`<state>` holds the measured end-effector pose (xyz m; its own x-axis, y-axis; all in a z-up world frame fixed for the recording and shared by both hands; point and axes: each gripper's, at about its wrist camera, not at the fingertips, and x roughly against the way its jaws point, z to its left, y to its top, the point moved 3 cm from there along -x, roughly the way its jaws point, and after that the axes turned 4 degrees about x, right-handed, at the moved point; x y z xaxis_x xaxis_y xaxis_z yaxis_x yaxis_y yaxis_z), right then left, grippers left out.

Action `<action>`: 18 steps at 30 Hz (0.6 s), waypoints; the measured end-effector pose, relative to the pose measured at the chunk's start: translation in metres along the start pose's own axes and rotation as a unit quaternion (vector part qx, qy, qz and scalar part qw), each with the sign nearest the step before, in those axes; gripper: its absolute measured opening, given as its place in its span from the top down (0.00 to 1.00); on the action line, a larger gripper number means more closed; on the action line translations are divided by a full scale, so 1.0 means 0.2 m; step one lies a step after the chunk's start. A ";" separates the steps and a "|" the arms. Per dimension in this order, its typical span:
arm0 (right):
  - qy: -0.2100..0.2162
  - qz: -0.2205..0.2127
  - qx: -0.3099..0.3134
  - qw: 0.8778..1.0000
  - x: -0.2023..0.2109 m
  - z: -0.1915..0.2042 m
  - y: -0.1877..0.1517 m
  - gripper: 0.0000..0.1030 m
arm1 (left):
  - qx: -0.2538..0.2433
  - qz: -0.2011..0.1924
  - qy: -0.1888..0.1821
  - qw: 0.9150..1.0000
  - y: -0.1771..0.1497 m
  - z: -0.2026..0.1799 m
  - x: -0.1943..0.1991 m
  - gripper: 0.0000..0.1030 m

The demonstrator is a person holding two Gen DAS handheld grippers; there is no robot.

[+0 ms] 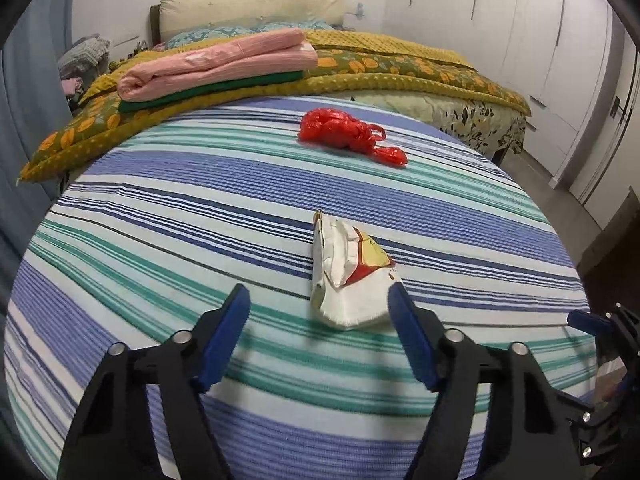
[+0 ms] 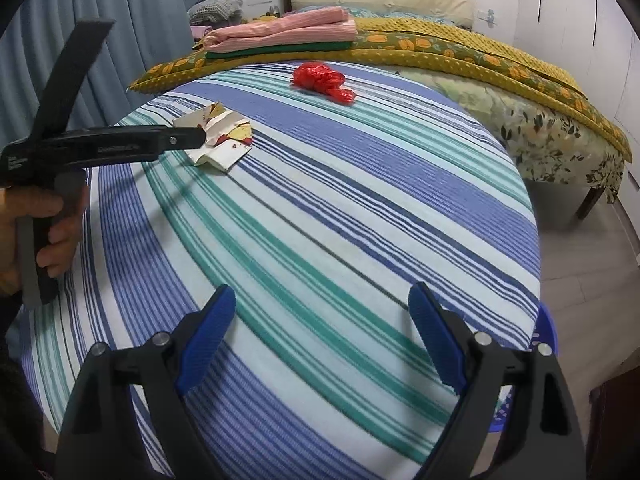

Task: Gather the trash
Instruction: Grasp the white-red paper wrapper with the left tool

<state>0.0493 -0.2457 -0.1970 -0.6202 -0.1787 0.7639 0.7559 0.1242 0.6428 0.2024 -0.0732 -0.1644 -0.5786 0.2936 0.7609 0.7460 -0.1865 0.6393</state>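
Observation:
A crumpled white, red and yellow wrapper [image 1: 348, 272] lies on the striped cloth of a round table [image 1: 200, 208]. My left gripper [image 1: 320, 300] is open, its blue fingers either side of the wrapper's near end, not touching it. A crumpled red plastic bag [image 1: 348, 134] lies farther back. In the right wrist view the wrapper [image 2: 218, 140] is at the left with the left gripper [image 2: 196, 138] at it, and the red bag [image 2: 322, 80] is at the far edge. My right gripper [image 2: 322, 304] is open and empty over the near part of the table [image 2: 360, 200].
A bed with a yellow quilt [image 1: 420, 64] and folded pink and green cloth [image 1: 216, 64] stands behind the table. A blue basket [image 2: 540, 344] sits on the floor at the table's right. Blue curtains [image 2: 140, 20] hang on the left, white wardrobes [image 1: 540, 40] on the right.

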 end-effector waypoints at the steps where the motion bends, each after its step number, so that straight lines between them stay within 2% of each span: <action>1: 0.002 -0.001 0.000 1.000 0.00 -0.01 0.01 0.17 | 0.003 0.002 -0.003 1.000 0.00 0.00 -0.01 0.37; 6: 0.003 -0.007 -0.006 1.000 -0.02 -0.09 0.10 0.17 | 0.015 0.006 -0.013 1.000 0.00 0.01 -0.06 0.44; 10: -0.001 -0.021 -0.017 1.000 -0.09 -0.22 0.28 0.17 | 0.031 0.012 -0.026 0.999 0.01 0.03 -0.08 0.54; 14: 0.008 -0.020 -0.014 1.000 -0.27 -0.34 0.52 0.17 | 0.040 0.012 -0.036 0.999 0.02 0.04 -0.09 0.64; 18: 0.029 -0.016 0.016 0.999 -0.47 -0.37 0.76 0.17 | 0.042 0.011 -0.041 0.998 0.03 0.05 -0.09 0.74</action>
<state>0.2377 -0.2833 -0.1762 -0.6307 -0.2386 0.7385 0.7277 0.1487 0.6695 0.2209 -0.0710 -0.1760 -0.5356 0.3671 0.7605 0.7852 -0.1148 0.6085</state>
